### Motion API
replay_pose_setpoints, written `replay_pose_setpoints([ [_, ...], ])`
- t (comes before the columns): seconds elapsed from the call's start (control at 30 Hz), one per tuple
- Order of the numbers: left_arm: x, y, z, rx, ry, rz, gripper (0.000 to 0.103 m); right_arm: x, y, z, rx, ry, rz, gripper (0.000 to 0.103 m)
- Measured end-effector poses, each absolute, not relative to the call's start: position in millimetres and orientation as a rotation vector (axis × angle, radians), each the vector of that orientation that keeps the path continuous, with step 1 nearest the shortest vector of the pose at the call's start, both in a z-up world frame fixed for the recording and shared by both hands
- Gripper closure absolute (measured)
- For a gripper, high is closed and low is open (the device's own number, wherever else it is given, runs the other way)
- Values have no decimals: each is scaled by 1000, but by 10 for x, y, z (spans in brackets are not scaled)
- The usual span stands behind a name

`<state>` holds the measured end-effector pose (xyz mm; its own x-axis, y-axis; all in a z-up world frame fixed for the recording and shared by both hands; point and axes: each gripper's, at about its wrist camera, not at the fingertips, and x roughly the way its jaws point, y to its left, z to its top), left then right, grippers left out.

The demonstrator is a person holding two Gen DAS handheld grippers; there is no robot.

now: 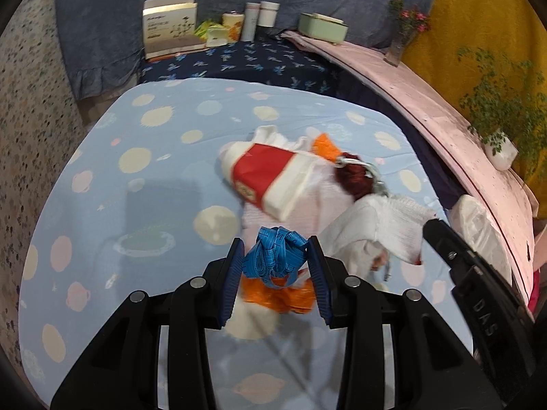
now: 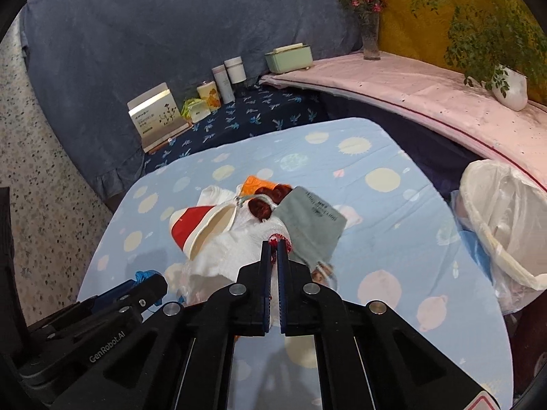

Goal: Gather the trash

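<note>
My left gripper [image 1: 276,256] clamps a blue tape bundle [image 1: 275,254], my right gripper [image 2: 272,244] is closed on a red-trimmed scrap [image 2: 278,239] above the bench [image 2: 376,205], and the lined bin [image 2: 506,225] sits to the right, nearer my right hand.

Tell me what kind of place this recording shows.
Probably a home room set up for tidying: a table under a planet-print cloth, a lined waste bin beside it, and a ledge with a potted plant and boxes behind.

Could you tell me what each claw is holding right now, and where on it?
Left claw: bunched blue tape measure, gripped across its middle. Right claw: shut on the white cloth's red-trimmed edge.
</note>
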<state>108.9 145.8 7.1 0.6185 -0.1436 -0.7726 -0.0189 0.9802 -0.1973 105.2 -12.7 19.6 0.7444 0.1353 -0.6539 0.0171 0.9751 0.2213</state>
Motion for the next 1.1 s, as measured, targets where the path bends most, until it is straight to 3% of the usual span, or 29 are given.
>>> replay_pose_setpoints([
  [0.63, 1105, -90, 449, -62, 865, -318, 67, 661, -1761, 643, 288, 591, -155, 102],
  [0.8, 1088, 27, 340, -63, 875, -267, 67, 599, -1655, 376, 295, 654, -109, 87],
  [0.9, 1084, 185, 234, -63, 891, -223, 67, 617, -1493, 188, 317, 694, -59, 72],
  [0.97, 1076, 293, 179, -55, 896, -194, 67, 639, -1346, 83, 317, 714, -35, 56],
  [1.1, 1078, 491, 68, -58, 914, -155, 67, 756, -1060, -147, 309, 771, 9, 55],
])
